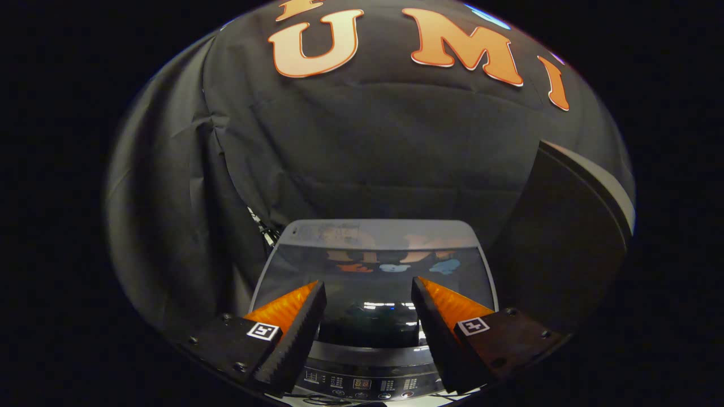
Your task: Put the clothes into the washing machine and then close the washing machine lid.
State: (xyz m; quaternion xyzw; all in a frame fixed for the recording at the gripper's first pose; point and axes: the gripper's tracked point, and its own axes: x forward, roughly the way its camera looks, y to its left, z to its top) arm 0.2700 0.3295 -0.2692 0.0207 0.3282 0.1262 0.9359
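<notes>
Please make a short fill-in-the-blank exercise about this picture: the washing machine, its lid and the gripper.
1. The lid of the washing machine is ____, lying flat and reflecting light.
2. The gripper has its two fingers ____, with nothing held between them.
3. The control panel sits on the machine's edge ____ to the gripper, between the bases of the fingers.
4. Beyond the machine hangs a ____ cloth as the booth's wall.

Missing words: closed; open; nearest; black

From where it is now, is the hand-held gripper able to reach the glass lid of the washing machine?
Probably yes. The hand-held gripper is open and holds nothing, and the washing machine lid, lying closed, sits just ahead of and below its fingers with nothing between them.
</notes>
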